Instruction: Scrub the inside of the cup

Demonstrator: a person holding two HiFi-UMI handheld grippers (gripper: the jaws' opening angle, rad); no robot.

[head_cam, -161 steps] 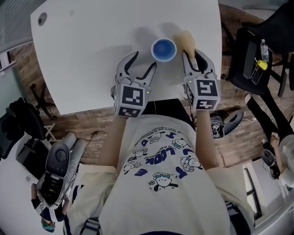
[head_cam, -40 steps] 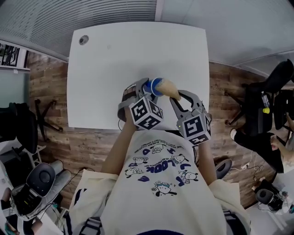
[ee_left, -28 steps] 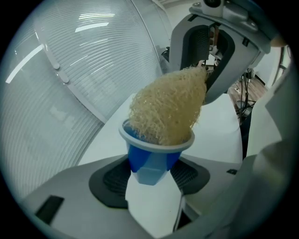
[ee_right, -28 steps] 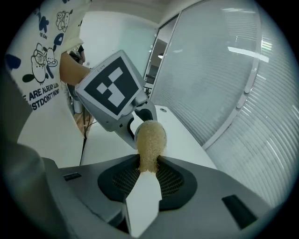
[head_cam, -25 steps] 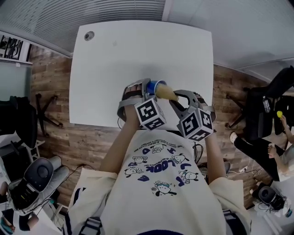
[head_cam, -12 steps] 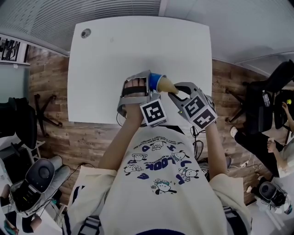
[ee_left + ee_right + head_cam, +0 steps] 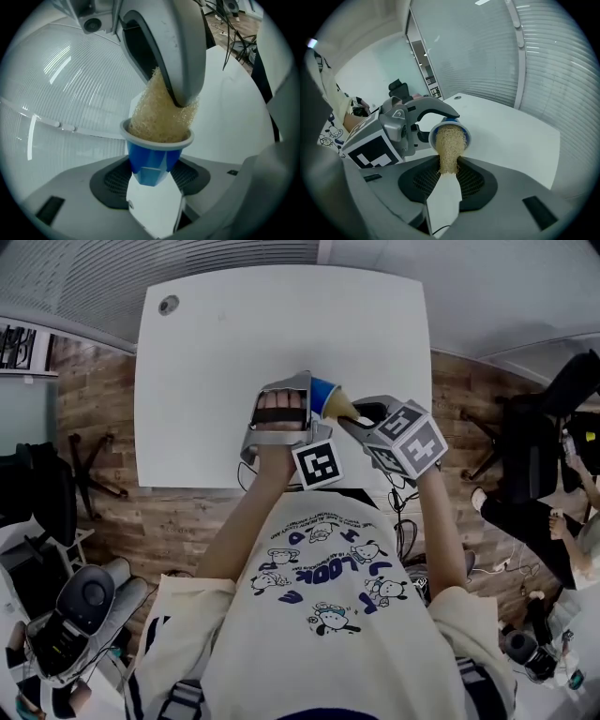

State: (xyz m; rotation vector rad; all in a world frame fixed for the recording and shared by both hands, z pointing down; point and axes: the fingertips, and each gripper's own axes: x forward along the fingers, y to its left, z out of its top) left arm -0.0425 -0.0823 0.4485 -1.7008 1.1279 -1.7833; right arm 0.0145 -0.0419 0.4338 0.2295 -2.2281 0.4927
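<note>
Since the scrubbing turns on how sponge and cup line up, we look there first. We hold the blue cup (image 7: 152,158) in the left gripper (image 7: 152,176), its jaws clamped from both sides on the faceted lower body near the base. The cup is lifted off the white table (image 7: 234,334), over its near edge, and tipped so that its mouth faces across towards the right gripper (image 7: 447,172). That gripper pinches the tail end of the coarse tan sponge (image 7: 449,143) between its jaws, and the sponge's front end is already pushed into the cup's mouth, filling most of it.

From the right gripper the cup lies straight ahead, along the line the jaws point. The sponge's long axis runs into the cup close to the cup's own axis, with only a slight lean, as the left gripper view shows it. We judge the coming move to be a twist or a push along this shared line. If the two axes drift apart, the sponge may lever against the rim and pry the cup loose from its grip.
</note>
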